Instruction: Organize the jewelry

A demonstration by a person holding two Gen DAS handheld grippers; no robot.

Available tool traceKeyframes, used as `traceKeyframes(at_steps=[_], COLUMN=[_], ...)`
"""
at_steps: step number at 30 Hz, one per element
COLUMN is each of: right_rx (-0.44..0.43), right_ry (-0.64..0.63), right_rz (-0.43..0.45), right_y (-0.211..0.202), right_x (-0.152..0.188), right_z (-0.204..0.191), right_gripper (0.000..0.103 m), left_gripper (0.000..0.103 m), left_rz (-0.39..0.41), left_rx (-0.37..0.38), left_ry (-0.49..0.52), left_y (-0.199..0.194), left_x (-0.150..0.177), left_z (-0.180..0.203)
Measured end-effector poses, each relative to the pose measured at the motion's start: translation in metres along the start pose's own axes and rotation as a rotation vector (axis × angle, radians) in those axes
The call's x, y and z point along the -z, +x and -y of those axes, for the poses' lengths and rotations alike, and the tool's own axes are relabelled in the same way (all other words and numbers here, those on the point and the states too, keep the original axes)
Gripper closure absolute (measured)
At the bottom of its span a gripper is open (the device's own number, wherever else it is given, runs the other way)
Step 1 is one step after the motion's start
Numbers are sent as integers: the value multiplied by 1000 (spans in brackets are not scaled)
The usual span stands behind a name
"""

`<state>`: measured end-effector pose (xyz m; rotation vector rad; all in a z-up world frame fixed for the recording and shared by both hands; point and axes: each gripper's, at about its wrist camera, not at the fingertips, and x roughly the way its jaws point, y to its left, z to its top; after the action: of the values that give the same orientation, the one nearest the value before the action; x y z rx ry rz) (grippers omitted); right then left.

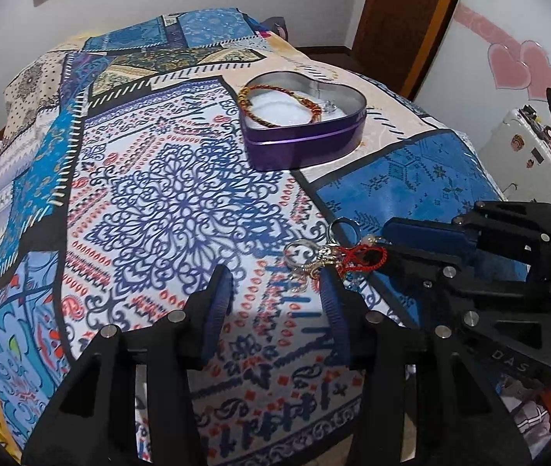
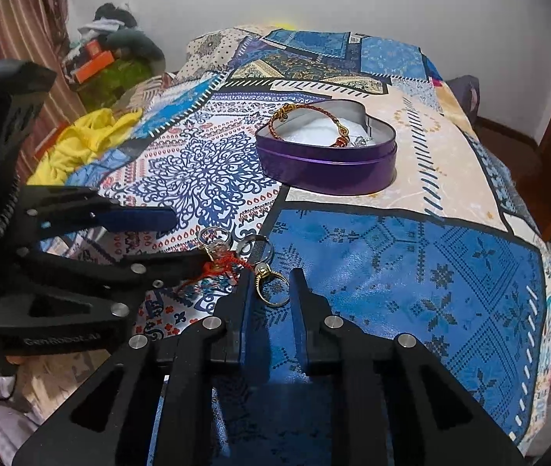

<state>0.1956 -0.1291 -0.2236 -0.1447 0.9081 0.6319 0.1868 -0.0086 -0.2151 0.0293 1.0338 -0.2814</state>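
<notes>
Rings (image 2: 252,260) are lying in a small tangled cluster on the bedspread (image 2: 411,279), at the near edge, around 6 o'clock from the tin (image 2: 326,163). I'm counting about four: a gold one with a pearl (image 2: 273,287), two silvery ones, one dark hoop, plus a red cord (image 2: 221,266) knotted through them. The count is rough since they're overlapping.

Right gripper (image 2: 271,283) is sitting over the pearl ring, fingers narrow with the ring between them. I can't tell whether the pads are actually pressing on it yet.

Left gripper (image 1: 275,283) is coming in from 9 o'clock of the cluster, fingers well apart and holding nothing, one tip just beside the silvery rings (image 1: 306,256).

One heart-shaped purple tin is standing open at 12 o'clock, well apart from the cluster. Inside it are one braided red-gold bracelet (image 1: 275,105) and one small sparkly piece (image 1: 328,106) on white padding.

The step in hand looks like picking the pearl ring out of the tangle. The next move is probably calling for the left to pin the cord or the other rings while the right lifts clear and carries toward the tin. The risk is dragging the whole cluster along.
</notes>
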Motion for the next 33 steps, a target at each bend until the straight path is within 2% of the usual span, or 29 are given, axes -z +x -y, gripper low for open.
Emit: traceKeyframes(at_steps=[1,2,6,15,21,26,29,30,33], right_rx=[3,2,20,46,54,58,43,34,30], right_ry=[-1,-1,9,32,44,27,14,14,13], right_rz=[3,1,14,47,62,57,46,32,15], right_y=[0,-1,-5,-16,-21,-23,-24,-23,-20], right_x=[0,0,-1,-4,-6,-5,-3,-3,-3], right_z=[-1,-1,4,14,17,17,16,16,15], right_gripper=[89,96,97,97,97,97,97,96,82], left_gripper=[56,56,56,57,57,57,61,69,83], left_rz=[-1,-3,-3,17,-3,-4,3,5,0], left_rx=[1,2,24,2,-7,24,21,26,42], left_ry=[0,-1,-28,-67,-18,-3,4,-6,-24], left_y=[1,1,-4,-17,-7,-5,-6,-6,-4], left_x=[-1,-2,-2,3,-2,0,3,3,1], left_z=[1,0,-7,-27,-14,-6,-2,-3,-4])
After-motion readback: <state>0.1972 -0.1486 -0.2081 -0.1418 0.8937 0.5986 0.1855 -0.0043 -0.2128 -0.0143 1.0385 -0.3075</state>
